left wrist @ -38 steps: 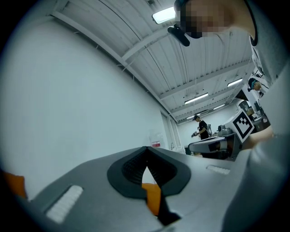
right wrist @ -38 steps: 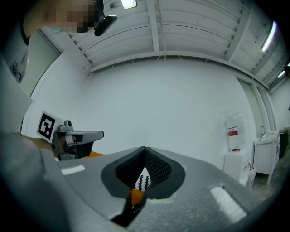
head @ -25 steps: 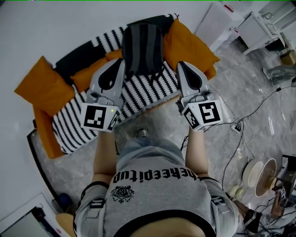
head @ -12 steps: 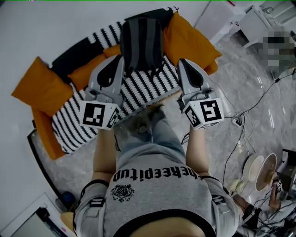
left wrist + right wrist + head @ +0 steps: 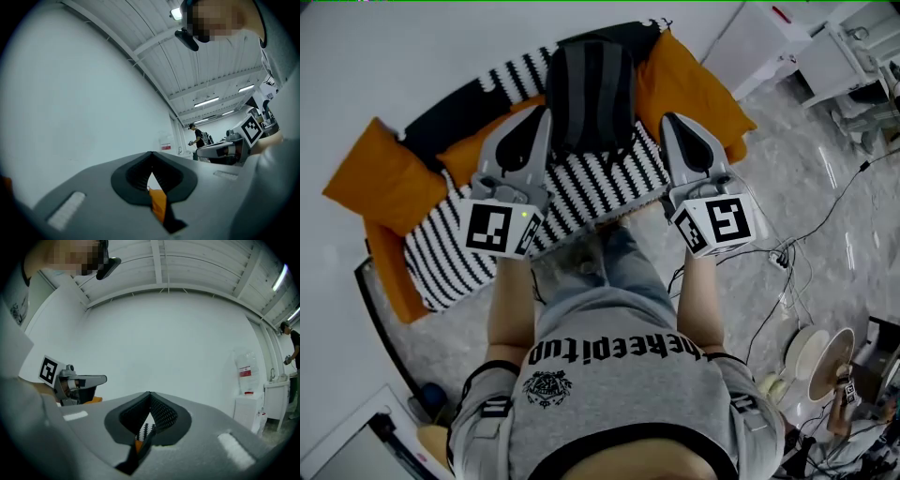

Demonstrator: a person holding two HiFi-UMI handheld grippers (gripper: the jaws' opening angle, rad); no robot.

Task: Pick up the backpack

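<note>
At the far left an orange cushion (image 5: 380,183) slumps over the end of the sofa (image 5: 581,192). It is plump and soft, plain against the black-and-white striped cloth that covers the seat.

Next comes the left tool (image 5: 542,117), a smooth grey plastic wedge with dark ribbed pads. Its jaws are pressed together on nothing.

The change since a second ago is a step: a leg (image 5: 614,258) in jeans now reaches the sofa's front edge where only a foot showed before. Both tools have been carried forward over the seat with it.

The backpack (image 5: 591,94) stands upright against the backrest in the middle of the sofa. It is dark grey fabric with black vertical panels and a rounded top, limp enough to sag when lifted. It sits between the two tool tips, just beside each, and neither seems to touch it.

The right tool (image 5: 667,120) matches the left one, with its jaws also closed and empty. Beyond it a second orange cushion (image 5: 694,89) leans in the sofa's corner. Further right, thin cables (image 5: 825,211) trail across a glossy marbled floor (image 5: 806,150).

I judge the approach nearly complete. The jaws must spread before either tool can take a strap or the top handle.
</note>
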